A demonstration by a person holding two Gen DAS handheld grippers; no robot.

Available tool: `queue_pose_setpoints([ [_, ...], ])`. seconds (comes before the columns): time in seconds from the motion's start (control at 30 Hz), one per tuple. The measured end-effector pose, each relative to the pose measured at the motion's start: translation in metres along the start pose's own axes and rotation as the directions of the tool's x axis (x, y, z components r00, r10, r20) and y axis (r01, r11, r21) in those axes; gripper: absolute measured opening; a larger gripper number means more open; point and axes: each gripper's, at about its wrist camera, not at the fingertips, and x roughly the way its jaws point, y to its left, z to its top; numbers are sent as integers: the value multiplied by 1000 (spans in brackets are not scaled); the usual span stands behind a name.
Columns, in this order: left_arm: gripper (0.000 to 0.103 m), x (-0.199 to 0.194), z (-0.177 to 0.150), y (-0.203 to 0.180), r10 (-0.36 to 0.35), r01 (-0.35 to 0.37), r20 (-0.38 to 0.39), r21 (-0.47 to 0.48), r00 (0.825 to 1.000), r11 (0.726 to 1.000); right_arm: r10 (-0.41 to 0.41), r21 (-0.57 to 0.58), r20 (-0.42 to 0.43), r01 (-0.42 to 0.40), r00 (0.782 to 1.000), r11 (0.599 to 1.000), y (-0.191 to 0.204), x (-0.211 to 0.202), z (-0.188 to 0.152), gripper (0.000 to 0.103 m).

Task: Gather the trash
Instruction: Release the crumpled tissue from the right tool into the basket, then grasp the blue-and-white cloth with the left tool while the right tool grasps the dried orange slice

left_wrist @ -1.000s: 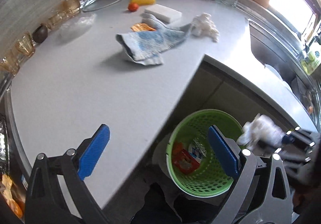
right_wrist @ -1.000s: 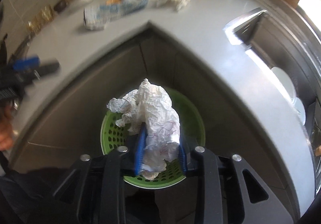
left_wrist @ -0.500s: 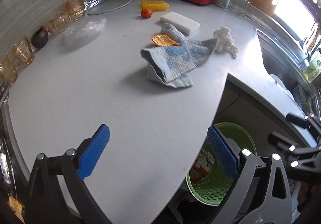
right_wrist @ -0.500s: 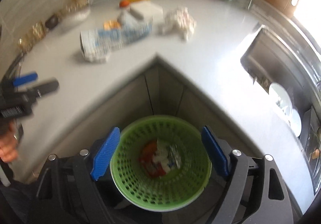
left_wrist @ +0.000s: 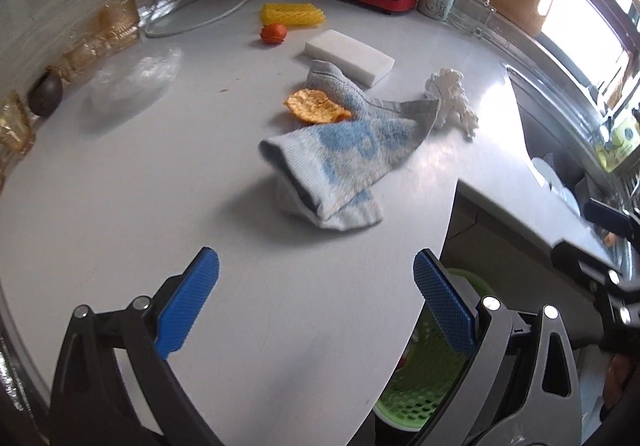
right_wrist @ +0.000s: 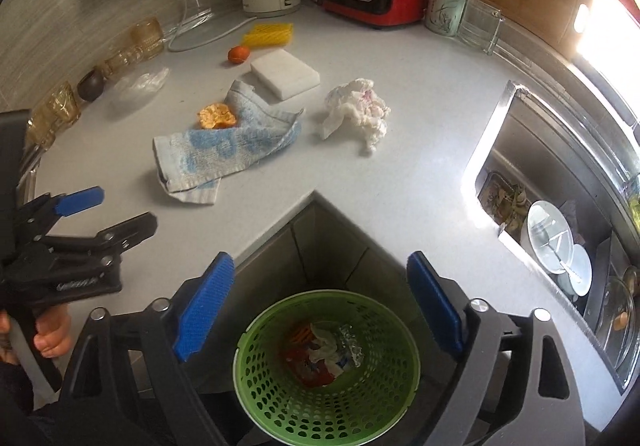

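Both grippers empty, jaws wide | right gripper (right_wrist: 316,310) over bin (right_wrist: 326,402) below counter's (right_wrist: 400,174) inner corner, so drops land in | left gripper (left_wrist: 316,306) faces tissue wad (left_wrist: 452,98) and peel (left_wrist: 316,106) mid-counter, probably next up

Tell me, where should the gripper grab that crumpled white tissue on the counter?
Probably pinch the crumpled tissue across its tall puffy middle, coming straight down from above. It sits loose on the countertop, clear of the towel, and its thin tails would likely tear or slip.
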Motion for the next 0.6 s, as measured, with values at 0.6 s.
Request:
queue_pose_setpoints([
  [0.6, 94, 40, 26, 14, 95, -78, 28, -364, 995, 928, 317, -371, -13, -299, 948, 879, 12, 46, 115, 81],
])
